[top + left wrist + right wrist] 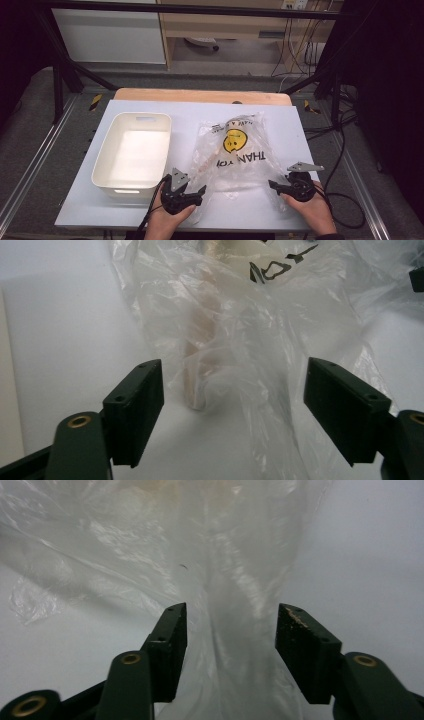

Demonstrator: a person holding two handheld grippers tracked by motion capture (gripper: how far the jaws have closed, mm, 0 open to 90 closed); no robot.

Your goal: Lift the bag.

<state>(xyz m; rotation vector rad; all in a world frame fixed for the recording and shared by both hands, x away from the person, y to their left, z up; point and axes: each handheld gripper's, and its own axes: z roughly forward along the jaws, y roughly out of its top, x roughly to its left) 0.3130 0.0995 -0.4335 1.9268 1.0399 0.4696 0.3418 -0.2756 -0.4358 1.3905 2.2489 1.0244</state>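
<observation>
A clear plastic bag (pixel 235 150) with a yellow smiley face and black lettering lies crumpled on the white table (pixel 75 210). A long beige object (pixel 206 161) shows through the plastic. My left gripper (pixel 189 186) is at the bag's near left corner. In the left gripper view its jaws stand wide apart (pixel 232 405), with loose plastic (pixel 240 330) and the beige object's end (pixel 200 375) ahead of them and nothing pressed. My right gripper (pixel 281 181) is at the near right corner. Its pads stand apart (pixel 231 640), with a strip of bag (pixel 235 580) running between them untouched.
A white rectangular bin (pixel 106 145) stands at the left of the table, close beside my left gripper. A wooden board edge (pixel 200 95) runs along the far side. Dark frame posts and cables lie beyond the table's right edge.
</observation>
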